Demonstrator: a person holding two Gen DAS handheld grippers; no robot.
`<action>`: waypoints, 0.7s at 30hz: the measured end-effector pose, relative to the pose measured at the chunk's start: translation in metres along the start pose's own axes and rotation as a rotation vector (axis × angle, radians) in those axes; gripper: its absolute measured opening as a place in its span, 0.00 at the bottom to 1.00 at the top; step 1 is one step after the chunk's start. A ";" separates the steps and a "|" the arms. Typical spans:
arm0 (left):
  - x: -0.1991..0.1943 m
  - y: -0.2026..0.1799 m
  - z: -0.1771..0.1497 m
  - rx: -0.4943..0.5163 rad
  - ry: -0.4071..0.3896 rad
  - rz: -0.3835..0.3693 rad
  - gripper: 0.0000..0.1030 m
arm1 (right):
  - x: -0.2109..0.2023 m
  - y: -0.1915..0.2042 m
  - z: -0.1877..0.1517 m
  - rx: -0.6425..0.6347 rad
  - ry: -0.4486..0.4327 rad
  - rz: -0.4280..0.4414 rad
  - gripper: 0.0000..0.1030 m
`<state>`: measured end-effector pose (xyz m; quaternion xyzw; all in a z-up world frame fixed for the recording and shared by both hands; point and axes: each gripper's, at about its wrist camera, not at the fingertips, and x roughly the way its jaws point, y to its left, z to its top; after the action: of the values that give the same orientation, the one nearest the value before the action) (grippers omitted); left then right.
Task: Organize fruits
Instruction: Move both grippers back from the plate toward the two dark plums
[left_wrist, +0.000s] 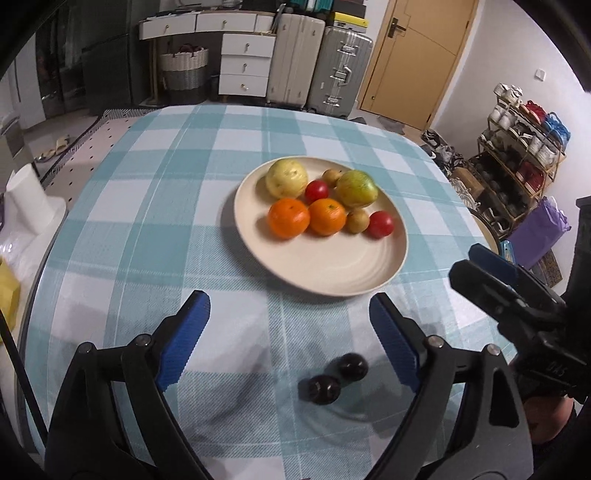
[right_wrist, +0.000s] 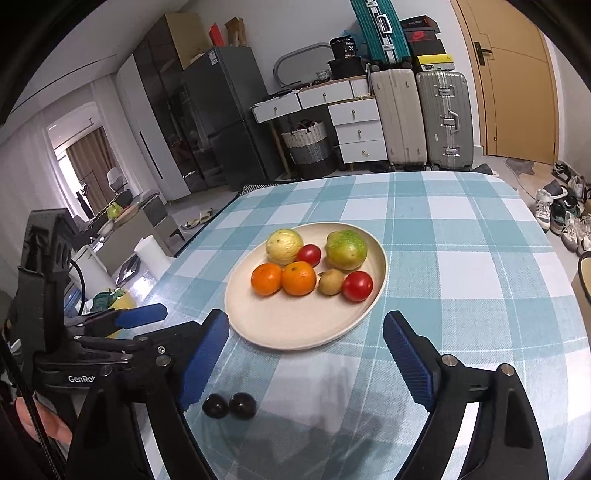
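Observation:
A cream plate (left_wrist: 332, 273) (right_wrist: 295, 325) on the checked cloth holds two oranges (left_wrist: 288, 218), two red tomatoes (left_wrist: 381, 224), a pale yellow fruit (left_wrist: 287, 177), a green fruit (left_wrist: 356, 189) and two small brownish fruits (left_wrist: 357, 220). Two dark round fruits (left_wrist: 324, 389) (right_wrist: 215, 405) lie together on the cloth in front of the plate. My left gripper (left_wrist: 288, 301) (right_wrist: 162, 325) is open above them, nothing between its blue pads. My right gripper (right_wrist: 306, 319) (left_wrist: 467, 264) stands open to the right of them, near the plate's front rim, also holding nothing.
The table (right_wrist: 461, 258) falls away at its rounded left and far edges. A white roll (left_wrist: 27, 199) and a yellow object (left_wrist: 7, 291) sit beyond the left edge. Another dish rim (right_wrist: 583, 273) shows at far right. Suitcases and drawers stand behind.

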<state>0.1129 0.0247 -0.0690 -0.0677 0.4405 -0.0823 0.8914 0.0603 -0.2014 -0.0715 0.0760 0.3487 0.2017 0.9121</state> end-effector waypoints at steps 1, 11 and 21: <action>0.000 0.002 -0.002 -0.003 0.002 0.003 0.85 | -0.001 0.002 -0.001 -0.003 0.001 -0.006 0.85; -0.016 0.014 -0.023 -0.024 -0.020 0.021 0.99 | -0.010 0.018 -0.012 -0.036 0.003 -0.043 0.85; -0.023 0.022 -0.045 -0.042 -0.005 0.024 0.99 | -0.012 0.035 -0.035 -0.071 0.052 -0.034 0.85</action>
<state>0.0655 0.0492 -0.0825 -0.0815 0.4406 -0.0620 0.8918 0.0177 -0.1750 -0.0802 0.0323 0.3663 0.2003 0.9081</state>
